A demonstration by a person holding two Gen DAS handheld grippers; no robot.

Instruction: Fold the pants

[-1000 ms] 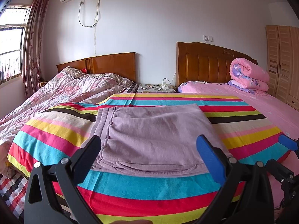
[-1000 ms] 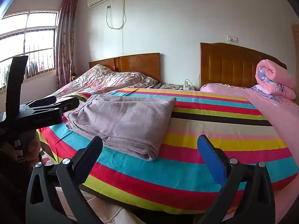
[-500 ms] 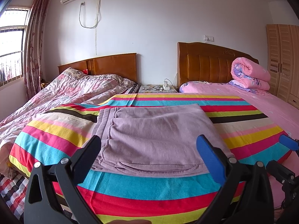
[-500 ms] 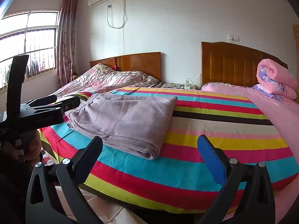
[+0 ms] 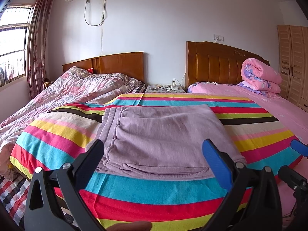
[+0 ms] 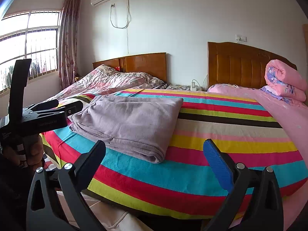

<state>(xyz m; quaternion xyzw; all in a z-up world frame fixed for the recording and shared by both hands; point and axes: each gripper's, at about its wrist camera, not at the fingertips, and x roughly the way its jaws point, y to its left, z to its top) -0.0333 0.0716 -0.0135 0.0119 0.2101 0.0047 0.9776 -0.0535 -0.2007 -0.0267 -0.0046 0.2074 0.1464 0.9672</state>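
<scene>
Pants (image 5: 165, 140), mauve and folded into a flat rectangle, lie on the striped sheet (image 5: 173, 192) near its front edge. We hold the left gripper (image 5: 154, 154) and right gripper (image 6: 154, 154) short of the bed, jaws spread and empty. Two wooden headboards (image 5: 221, 67) stand against the far white wall (image 5: 173, 19); a rolled pink quilt (image 5: 261, 75) sits far right.
</scene>
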